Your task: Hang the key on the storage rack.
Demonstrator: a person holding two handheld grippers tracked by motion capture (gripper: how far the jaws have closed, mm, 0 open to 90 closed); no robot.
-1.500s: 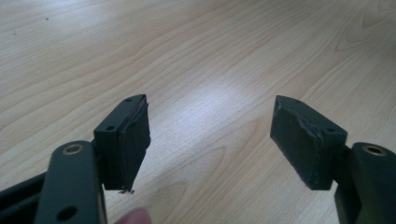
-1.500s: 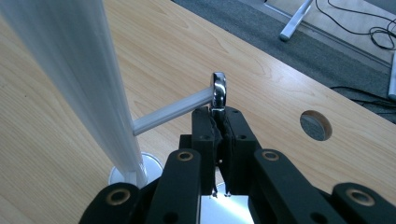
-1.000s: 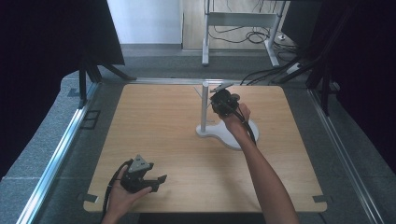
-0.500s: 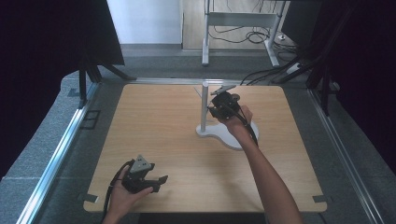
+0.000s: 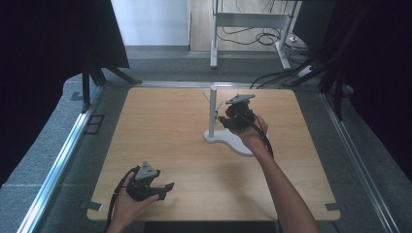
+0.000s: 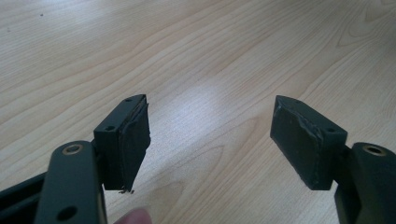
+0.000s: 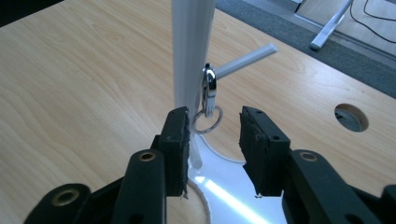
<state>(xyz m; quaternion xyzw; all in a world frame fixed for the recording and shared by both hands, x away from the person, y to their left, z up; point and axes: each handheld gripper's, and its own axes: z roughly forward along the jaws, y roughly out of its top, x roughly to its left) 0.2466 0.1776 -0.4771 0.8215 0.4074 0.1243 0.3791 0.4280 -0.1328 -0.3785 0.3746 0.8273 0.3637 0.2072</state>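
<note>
White stand (image 5: pixel 228 138) on the wooden tabletop (image 5: pixel 160 126), right of centre and toward the far edge: flat curved base, upright post (image 7: pixel 192 51), thin pegs slanting off the post. Metal clip with a small ring (image 7: pixel 208 105) hanging from a peg (image 7: pixel 245 58) right beside the post, seen in the right gripper view.

Right gripper (image 7: pixel 215 149) held level at the stand, just right of the post in the high view (image 5: pixel 224 119). Jaws parted to a moderate gap, having just been opening. Ring hanging just beyond the fingertips, in line with the gap and nearer the left-hand pad; no pad pressing on it, and hard to tell whether the ring's lower edge dips between the tips at all. Left-hand pad close against the foot of the post, touching or nearly so. Stand's base shining below the gap.

Left gripper (image 5: pixel 148 184) resting in the hand near the tabletop's near edge, toward the near left corner, well apart from the stand. Jaws spread wide in the left gripper view (image 6: pixel 210 140), bare wood grain between them.
</note>
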